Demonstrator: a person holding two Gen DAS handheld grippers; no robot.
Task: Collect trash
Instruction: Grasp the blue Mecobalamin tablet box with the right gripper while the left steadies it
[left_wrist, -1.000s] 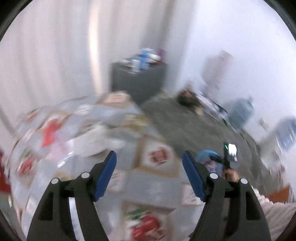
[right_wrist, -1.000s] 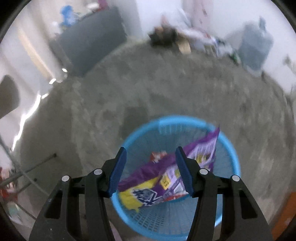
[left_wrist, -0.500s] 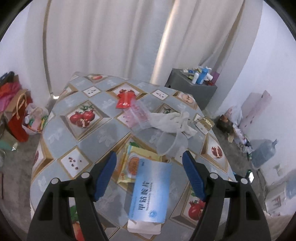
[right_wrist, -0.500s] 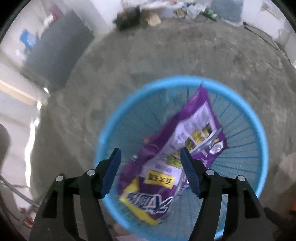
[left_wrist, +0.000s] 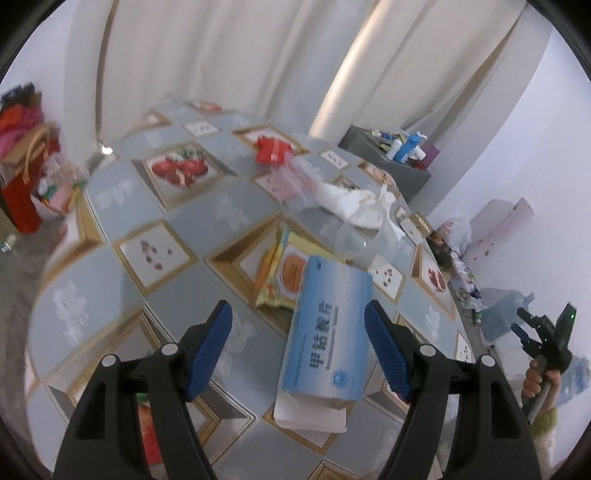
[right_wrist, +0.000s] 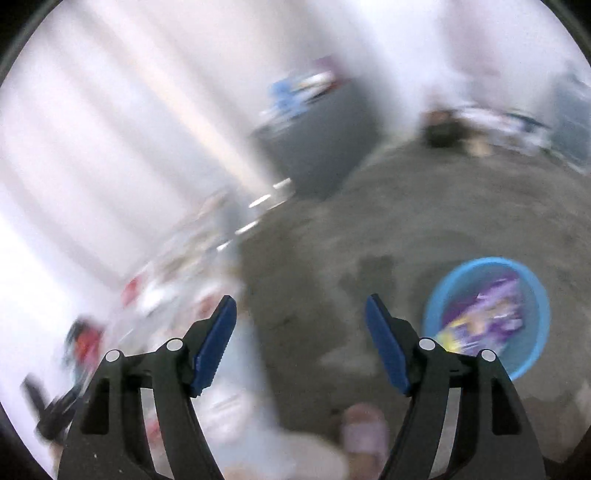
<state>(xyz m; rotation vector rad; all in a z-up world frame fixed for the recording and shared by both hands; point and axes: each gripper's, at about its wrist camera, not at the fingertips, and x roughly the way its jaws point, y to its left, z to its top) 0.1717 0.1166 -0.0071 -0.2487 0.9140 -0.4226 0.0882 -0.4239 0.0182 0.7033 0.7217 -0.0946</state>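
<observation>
Two grippers, both with fingers spread wide and nothing between them. The left gripper (left_wrist: 298, 345) hangs over the table (left_wrist: 110, 291), its blue pads (left_wrist: 210, 347) apart on either side of a blue box (left_wrist: 327, 332) with Chinese lettering. That box lies flat on the patterned cloth, atop a white paper (left_wrist: 310, 415) that pokes out at its near end. Just behind it, and partly under its far end, sits a yellow snack packet (left_wrist: 279, 275). Touching the box's far corner is a clear plastic cup (left_wrist: 351, 240) on its side, and right behind that a crumpled white tissue (left_wrist: 354, 201). Further back, a pinkish clear bag (left_wrist: 291, 177) and then a red wrapper (left_wrist: 271, 149), near the far edge of the table. White curtains (left_wrist: 221, 55) hang beyond, and a grey cabinet (left_wrist: 388, 162) with bottles on top stands off to the right. At the right edge of the left view, a hand (left_wrist: 541, 378) grips the handle of the other tool.

Over to the right wrist view, heavily blurred. The right gripper (right_wrist: 301, 339) has its jaws parted too, above grey floor (right_wrist: 332, 258). Right of it, well apart from the fingers, the blue basket (right_wrist: 532, 354) stands on the floor with a purple bag (right_wrist: 487, 317) lying inside. The table is a smear at the left, and the grey cabinet (right_wrist: 325, 133) shows far back.
</observation>
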